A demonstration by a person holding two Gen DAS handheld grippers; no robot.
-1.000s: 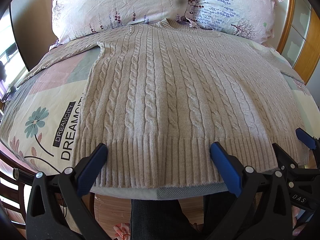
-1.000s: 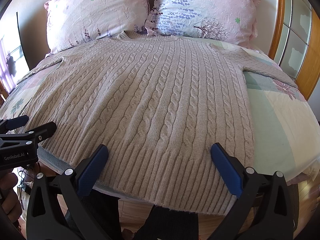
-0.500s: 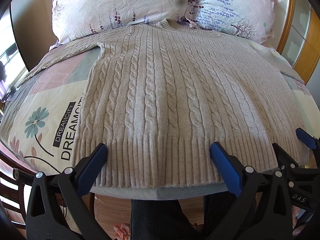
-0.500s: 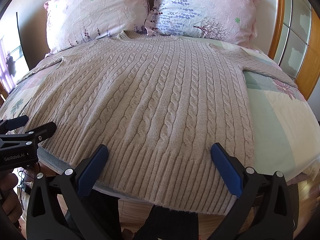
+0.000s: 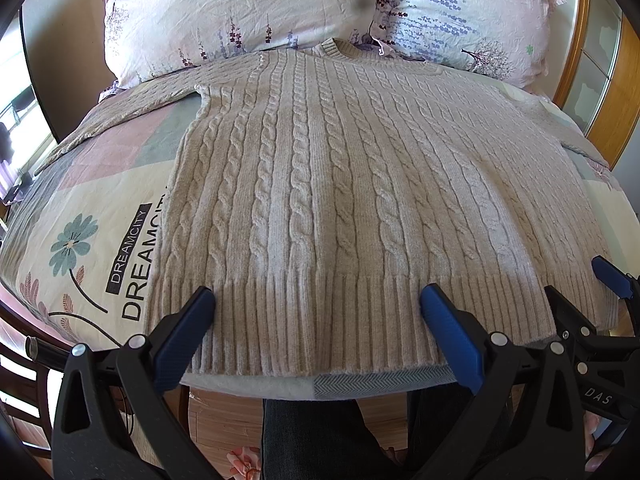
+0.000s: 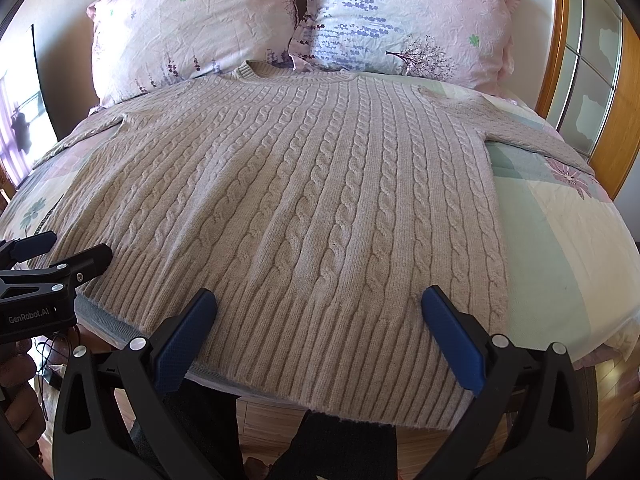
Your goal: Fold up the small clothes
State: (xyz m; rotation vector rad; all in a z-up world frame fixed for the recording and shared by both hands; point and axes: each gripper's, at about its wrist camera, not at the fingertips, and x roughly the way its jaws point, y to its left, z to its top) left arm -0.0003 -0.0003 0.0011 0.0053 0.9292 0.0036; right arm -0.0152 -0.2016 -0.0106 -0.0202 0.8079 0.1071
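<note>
While the beige cable-knit sweater (image 5: 344, 200) lies flat and face up across the middle of both frames, I see its ribbed hem (image 6: 320, 344) at the near edge of the bed and its collar touching the two floral pillows (image 6: 280, 28) at the top. I hold my left gripper (image 5: 316, 312) and right gripper (image 6: 318, 312) spread wide over that hem, each gripping nothing, with bare patterned quilt (image 5: 100, 220) free at lower left and right. Behind the quilt stands a wooden glazed frame (image 6: 580, 60) at far right.

Sweater (image 5: 340, 200) sleeve ends out of sight
</note>
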